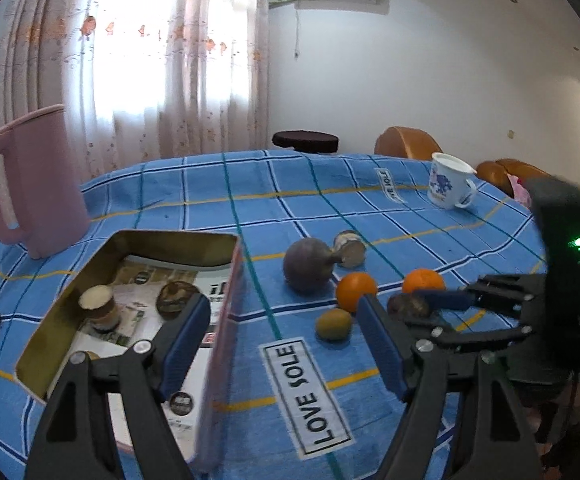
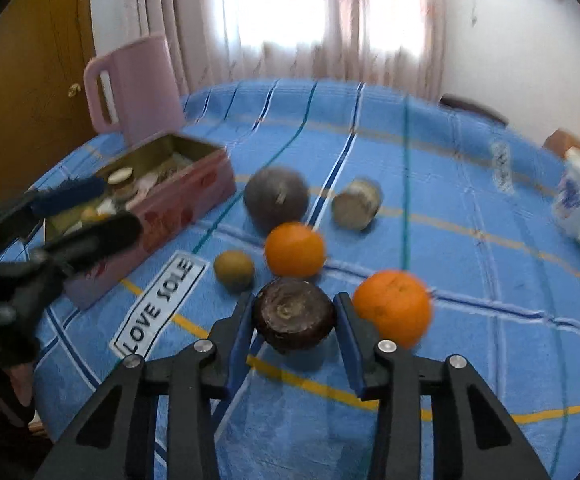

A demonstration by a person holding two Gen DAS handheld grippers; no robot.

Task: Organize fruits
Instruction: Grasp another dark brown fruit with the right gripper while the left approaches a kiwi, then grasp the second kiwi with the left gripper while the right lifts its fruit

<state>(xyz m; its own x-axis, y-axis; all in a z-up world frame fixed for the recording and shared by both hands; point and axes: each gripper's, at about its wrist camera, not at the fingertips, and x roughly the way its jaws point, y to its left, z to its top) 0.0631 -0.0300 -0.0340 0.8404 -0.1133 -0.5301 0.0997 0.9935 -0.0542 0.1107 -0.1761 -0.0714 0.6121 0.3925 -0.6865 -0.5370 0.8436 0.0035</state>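
A blue checked table (image 1: 409,208) is seen bearing a tin (image 1: 226,320) at nine o'clock, fruits (image 1: 355,290) centrally, a jug (image 1: 34,184) at ten, a mug (image 1: 449,186) at two.

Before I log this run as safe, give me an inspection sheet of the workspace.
Surface: blue checked cloth over a table.
Job's things: open tin with items inside; two oranges, kiwi, purple fruit, dark fruit.
Clutter: pink jug, mug, a small jar on its side.
Grippers: left gripper open by the tin; right gripper around the dark fruit.
Cables: nothing seen.
Surroundings: curtain, chairs.
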